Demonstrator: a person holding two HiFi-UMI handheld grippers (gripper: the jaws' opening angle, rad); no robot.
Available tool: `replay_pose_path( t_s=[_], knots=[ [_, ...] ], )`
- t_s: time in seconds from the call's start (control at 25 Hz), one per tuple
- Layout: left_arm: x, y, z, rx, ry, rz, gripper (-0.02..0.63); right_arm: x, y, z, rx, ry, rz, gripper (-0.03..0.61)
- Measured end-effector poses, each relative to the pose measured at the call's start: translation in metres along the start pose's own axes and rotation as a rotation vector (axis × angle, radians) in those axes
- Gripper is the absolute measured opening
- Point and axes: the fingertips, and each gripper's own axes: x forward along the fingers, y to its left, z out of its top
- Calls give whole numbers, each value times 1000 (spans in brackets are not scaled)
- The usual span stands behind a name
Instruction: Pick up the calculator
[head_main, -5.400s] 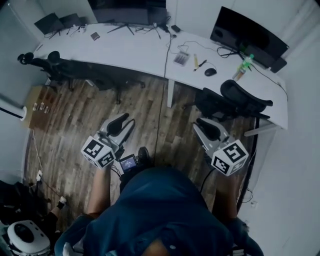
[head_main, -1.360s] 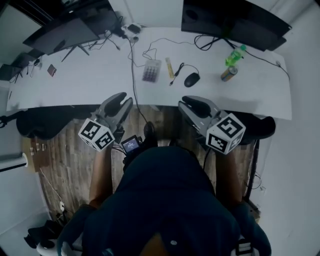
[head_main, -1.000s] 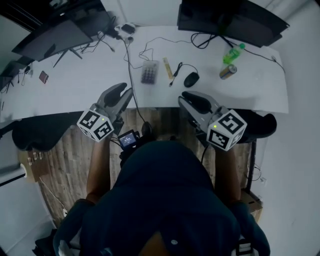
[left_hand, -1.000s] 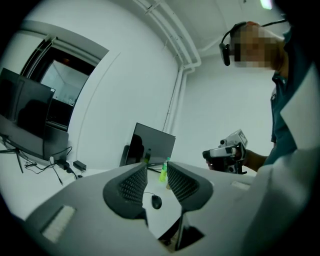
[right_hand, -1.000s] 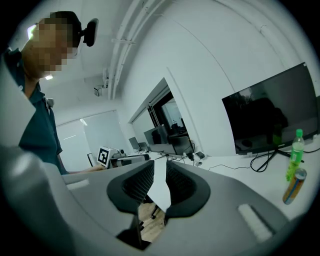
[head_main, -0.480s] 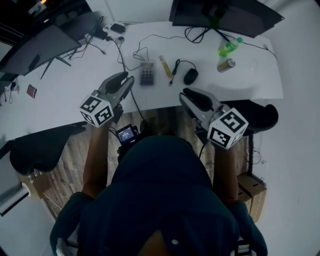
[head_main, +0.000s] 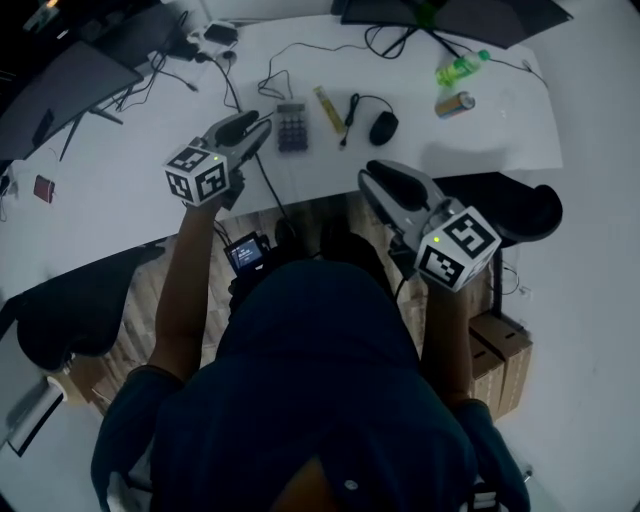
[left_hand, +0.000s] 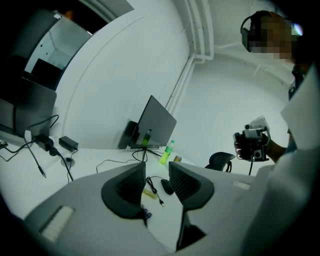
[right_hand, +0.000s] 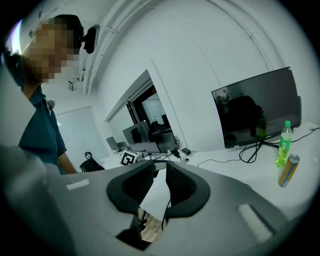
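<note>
As the left claw (head_main: 262, 122) hovers just beside the calculator (head_main: 291, 127) on the white counter (head_main: 130, 190), its jaws, just opening, hold nothing. The right claw (head_main: 372, 173) hangs slightly parted and empty. A near-level approach could shove the flat calculator away or snag the black cable (head_main: 233, 92).

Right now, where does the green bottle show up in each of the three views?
Head view: green bottle at the top right.
Left gripper view: bottle near the centre, just right of the monitor.
Right gripper view: bottle at the far right, in front of the monitor.
Shared landmark: the can beside it.
</note>
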Motion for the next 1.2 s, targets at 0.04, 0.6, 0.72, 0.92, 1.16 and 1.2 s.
replay_pose_path(
  t_s=[0.04,0.6,0.72,0.92,1.16,1.2],
  knots=[
    [4,6,-5,-10,11,4,144,2,0,-2,3,5,1,58],
    [81,88,-75,-124,185,116,198,22,-45,-12,52,81,53,58],
    [90,102,-97,-147,239,143,210,24,-55,-14,61,100,63,58],
    [107,120,-121,-183,296,169,224,28,-68,-18,73,128,79,58],
    [122,140,-139,-215,337,207,227,32,-81,-24,89,157,94,58],
    [125,142,-141,-217,344,211,227,32,-83,-24,93,160,97,58]
  ],
)
